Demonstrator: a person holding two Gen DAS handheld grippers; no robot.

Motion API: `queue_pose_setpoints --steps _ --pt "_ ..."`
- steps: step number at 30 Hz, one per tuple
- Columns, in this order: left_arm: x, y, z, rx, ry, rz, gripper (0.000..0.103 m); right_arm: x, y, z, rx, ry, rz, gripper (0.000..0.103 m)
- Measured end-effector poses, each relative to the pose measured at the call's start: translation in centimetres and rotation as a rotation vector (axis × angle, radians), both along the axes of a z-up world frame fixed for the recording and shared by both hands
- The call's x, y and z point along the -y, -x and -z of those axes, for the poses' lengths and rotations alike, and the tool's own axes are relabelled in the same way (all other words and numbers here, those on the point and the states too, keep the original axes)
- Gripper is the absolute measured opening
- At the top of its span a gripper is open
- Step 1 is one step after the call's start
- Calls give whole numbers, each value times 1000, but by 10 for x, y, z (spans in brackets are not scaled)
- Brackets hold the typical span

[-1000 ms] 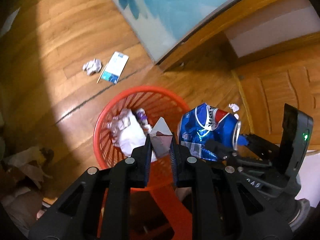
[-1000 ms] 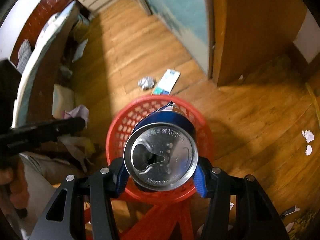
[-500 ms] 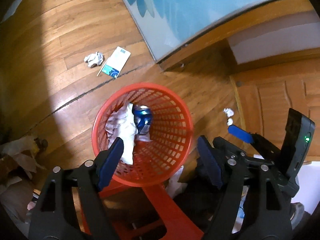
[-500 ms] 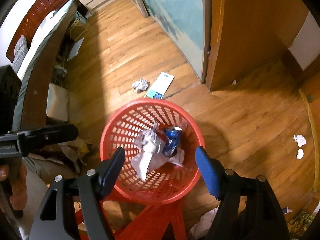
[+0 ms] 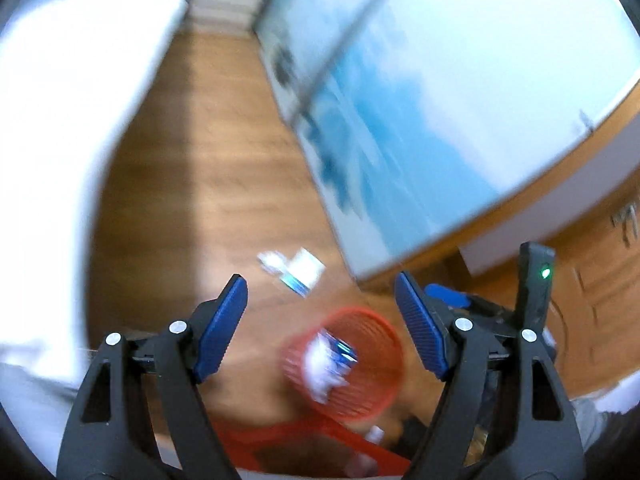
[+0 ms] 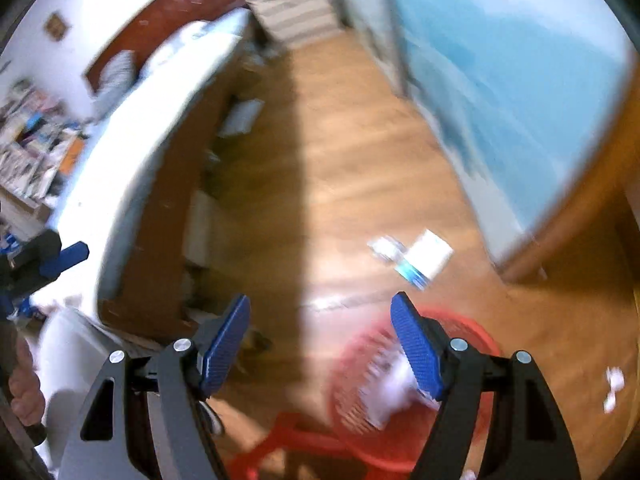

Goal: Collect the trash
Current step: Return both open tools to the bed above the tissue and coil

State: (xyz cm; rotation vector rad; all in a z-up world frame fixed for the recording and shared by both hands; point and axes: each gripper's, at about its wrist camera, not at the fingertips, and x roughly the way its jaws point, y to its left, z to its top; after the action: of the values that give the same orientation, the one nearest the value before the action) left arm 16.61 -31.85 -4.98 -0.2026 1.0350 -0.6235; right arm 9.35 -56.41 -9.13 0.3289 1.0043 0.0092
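Observation:
Both views are blurred by motion. The red mesh basket (image 5: 376, 376) stands on the wooden floor and holds white paper and the blue can (image 5: 340, 350). It also shows in the right wrist view (image 6: 472, 332). My left gripper (image 5: 320, 328) is open and empty, high above the basket. My right gripper (image 6: 322, 344) is open and empty too, above and left of the basket. A crumpled paper ball (image 6: 382, 246) and a white-and-blue carton (image 6: 426, 258) lie on the floor beyond the basket. The carton also shows in the left wrist view (image 5: 306, 272).
Small white scraps (image 6: 614, 386) lie on the floor at the right. A blue-and-white panel (image 5: 440, 120) leans against the wall on the right. A bed (image 6: 152, 92) with a wooden side runs along the left. A red stool frame (image 5: 320, 440) is below the basket.
Both grippers opened and dropped the can and the paper into the basket. Both have since lifted and tilted up, so the basket looks smaller and lower in view.

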Motion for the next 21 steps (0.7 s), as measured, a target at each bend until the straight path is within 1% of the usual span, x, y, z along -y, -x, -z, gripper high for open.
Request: queue_pose_setpoints --steps 1,3,4,5,6,7,8,11,13,16,19,21 --pt "-29 1 -13 42 -13 -48 76 -13 -9 -7 18 0 -22 73" --pt "-77 4 -30 105 -35 -133 76 -54 -34 -29 78 0 -90 73" --pt "-105 7 -40 145 -59 -187 76 -80 -48 -41 112 0 -129 73" --pt "-123 9 -45 170 -79 -222 76 -100 -59 -48 134 -2 -162 73" --pt "-147 14 -50 202 -110 -270 76 -114 -65 -54 150 -5 -180 73" --pt "-169 18 -54 229 -139 -313 76 -139 -75 -61 176 -14 -209 73" --pt "-192 25 -56 256 -167 -357 76 -153 -80 -65 185 -21 -225 73" --pt "-235 39 -54 297 -218 -453 76 -210 -96 -79 229 -39 -295 73" --pt "-265 48 -42 299 -243 -523 76 -251 -101 -82 252 -41 -347 73" --pt "-298 52 -20 265 -232 -589 76 -294 -107 -82 252 -37 -407 73" --pt "-314 52 -1 216 -199 -610 76 -333 -110 -76 243 -26 -460 73" --pt "-319 51 -4 222 -189 -609 76 -356 -111 -70 246 -1 -489 73"
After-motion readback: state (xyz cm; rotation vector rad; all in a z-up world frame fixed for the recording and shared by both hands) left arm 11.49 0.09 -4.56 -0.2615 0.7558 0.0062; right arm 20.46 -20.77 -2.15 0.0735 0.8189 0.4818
